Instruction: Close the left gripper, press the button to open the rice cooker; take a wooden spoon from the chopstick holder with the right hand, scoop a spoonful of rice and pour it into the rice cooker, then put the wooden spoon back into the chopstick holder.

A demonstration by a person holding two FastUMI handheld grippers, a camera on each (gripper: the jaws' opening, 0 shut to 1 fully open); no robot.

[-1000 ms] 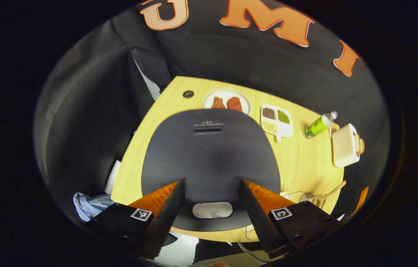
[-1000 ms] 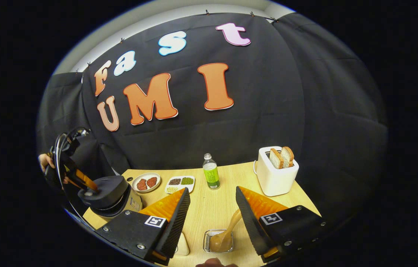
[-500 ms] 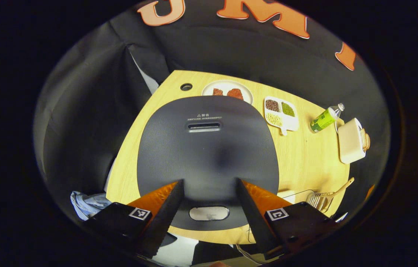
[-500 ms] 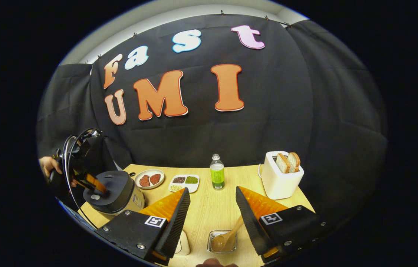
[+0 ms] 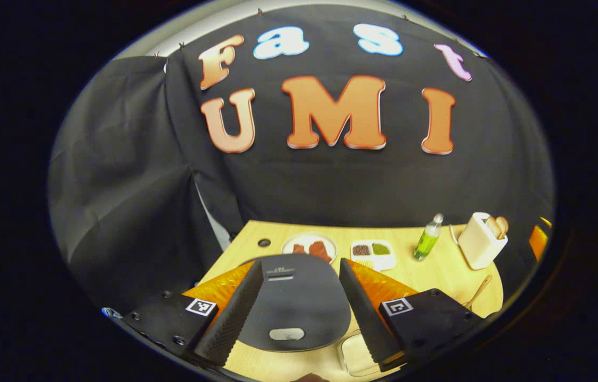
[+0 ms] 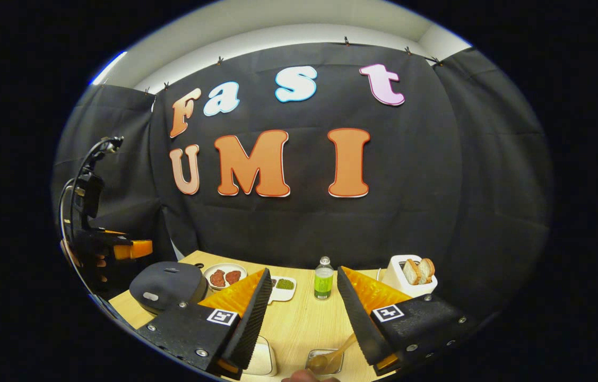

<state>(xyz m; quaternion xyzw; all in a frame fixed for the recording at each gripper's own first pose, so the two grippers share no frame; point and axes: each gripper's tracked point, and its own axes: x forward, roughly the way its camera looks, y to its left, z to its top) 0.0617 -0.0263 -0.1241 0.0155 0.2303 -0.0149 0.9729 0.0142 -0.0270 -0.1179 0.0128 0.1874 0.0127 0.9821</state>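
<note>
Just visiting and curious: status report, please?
Left gripper open above rice cooker, lid shut. Right gripper open, empty. Wooden spoon in holder. Nothing blocking.

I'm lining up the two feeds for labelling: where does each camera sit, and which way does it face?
Left gripper view: rides the left gripper, above the closed rice cooker, facing the booth's wall; its own open fingers show.
Right gripper view: rides the right gripper, above the wooden spoon, facing the wall; its open fingers show, with the left gripper far left.
Both share the cooker, green bottle and toaster.
</note>
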